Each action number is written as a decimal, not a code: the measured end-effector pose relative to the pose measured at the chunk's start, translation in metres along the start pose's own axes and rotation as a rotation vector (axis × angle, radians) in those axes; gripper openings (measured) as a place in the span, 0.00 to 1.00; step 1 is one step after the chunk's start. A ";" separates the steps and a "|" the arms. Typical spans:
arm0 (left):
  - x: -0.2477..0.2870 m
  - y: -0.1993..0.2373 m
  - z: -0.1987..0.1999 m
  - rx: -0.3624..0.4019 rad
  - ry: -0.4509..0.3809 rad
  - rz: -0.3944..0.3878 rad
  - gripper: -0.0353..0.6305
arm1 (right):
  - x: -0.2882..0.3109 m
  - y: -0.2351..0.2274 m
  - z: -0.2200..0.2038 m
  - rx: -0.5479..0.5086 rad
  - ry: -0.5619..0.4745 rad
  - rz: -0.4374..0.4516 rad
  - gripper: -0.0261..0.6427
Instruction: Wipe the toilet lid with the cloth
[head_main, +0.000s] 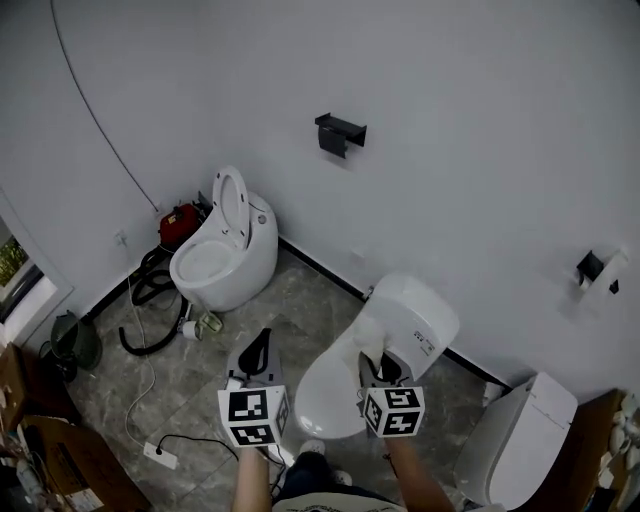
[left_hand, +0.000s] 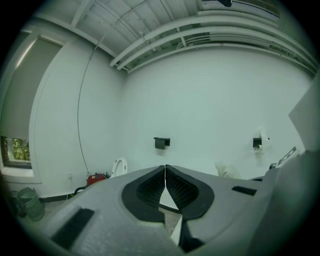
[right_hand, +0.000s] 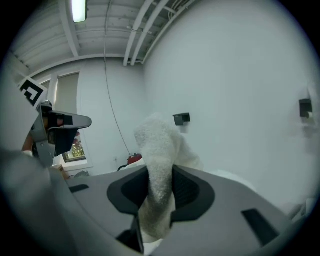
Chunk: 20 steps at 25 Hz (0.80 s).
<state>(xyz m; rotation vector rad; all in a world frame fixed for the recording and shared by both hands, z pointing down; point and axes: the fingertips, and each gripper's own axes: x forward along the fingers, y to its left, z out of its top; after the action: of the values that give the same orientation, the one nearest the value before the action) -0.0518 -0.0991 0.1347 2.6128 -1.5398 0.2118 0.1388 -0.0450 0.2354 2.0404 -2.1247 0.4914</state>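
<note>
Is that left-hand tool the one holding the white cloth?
No: the fingers of the left gripper meet with nothing between them; the cloth is pinched in the right gripper.

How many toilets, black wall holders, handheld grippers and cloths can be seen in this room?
Toilets: 3
Black wall holders: 2
Grippers: 2
Cloth: 1
Total: 8

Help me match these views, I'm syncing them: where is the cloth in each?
Head view: cloth at the right hand-held gripper tip, over the toilet lid, faint.
Left gripper view: cloth, pale lump low right of centre.
Right gripper view: cloth centre, clamped in the jaws.
Shared landmark: black wall holder.
</note>
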 end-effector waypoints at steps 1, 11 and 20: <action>-0.005 0.000 0.008 0.001 -0.014 0.004 0.07 | -0.005 0.001 0.013 -0.008 -0.025 0.000 0.19; -0.035 0.014 0.059 0.014 -0.119 0.048 0.07 | -0.040 0.006 0.092 -0.075 -0.205 -0.027 0.19; -0.048 0.018 0.071 0.016 -0.146 0.068 0.07 | -0.060 0.013 0.126 -0.096 -0.299 -0.039 0.19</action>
<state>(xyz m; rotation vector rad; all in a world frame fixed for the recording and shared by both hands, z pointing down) -0.0854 -0.0776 0.0568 2.6436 -1.6801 0.0386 0.1441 -0.0307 0.0959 2.2125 -2.2103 0.0795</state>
